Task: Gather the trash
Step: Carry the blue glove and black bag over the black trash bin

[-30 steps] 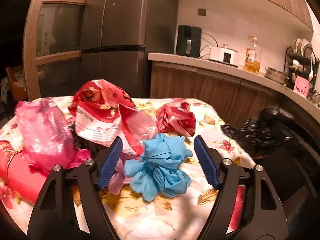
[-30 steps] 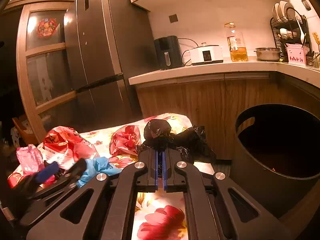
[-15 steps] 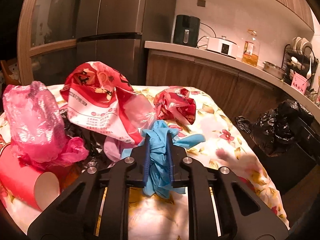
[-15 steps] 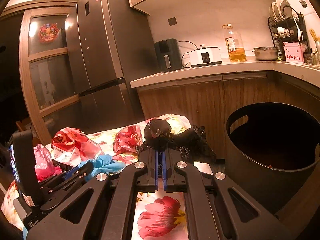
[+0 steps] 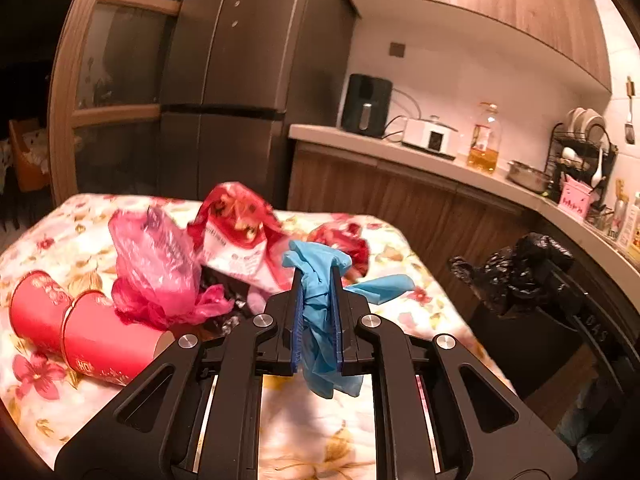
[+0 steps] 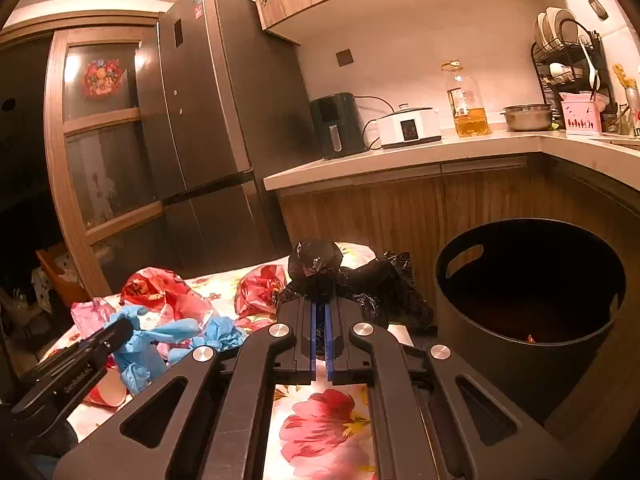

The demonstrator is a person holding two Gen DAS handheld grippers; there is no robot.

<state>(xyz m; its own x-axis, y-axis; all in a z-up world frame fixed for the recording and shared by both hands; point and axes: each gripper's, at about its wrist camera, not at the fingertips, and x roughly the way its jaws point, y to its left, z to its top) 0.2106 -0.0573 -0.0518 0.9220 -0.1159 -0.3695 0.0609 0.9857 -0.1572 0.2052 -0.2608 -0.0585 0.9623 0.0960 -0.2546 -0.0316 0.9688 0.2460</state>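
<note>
While two red cups lie on table, left gripper clamps one blue glove; right gripper pinches one black bag.

cups left of bags on table, bin right

Two red paper cups, one black bin, three red or pink bags

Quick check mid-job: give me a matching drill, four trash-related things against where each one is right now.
Things:
1. blue gloves
2. black bag
3. red cups
4. black bin

Places:
A. lying on the floral cloth
B. standing beside the table, open
C. clamped in the left tool
D. clamped in the right tool

Pairs: 1-C, 2-D, 3-A, 4-B
</note>
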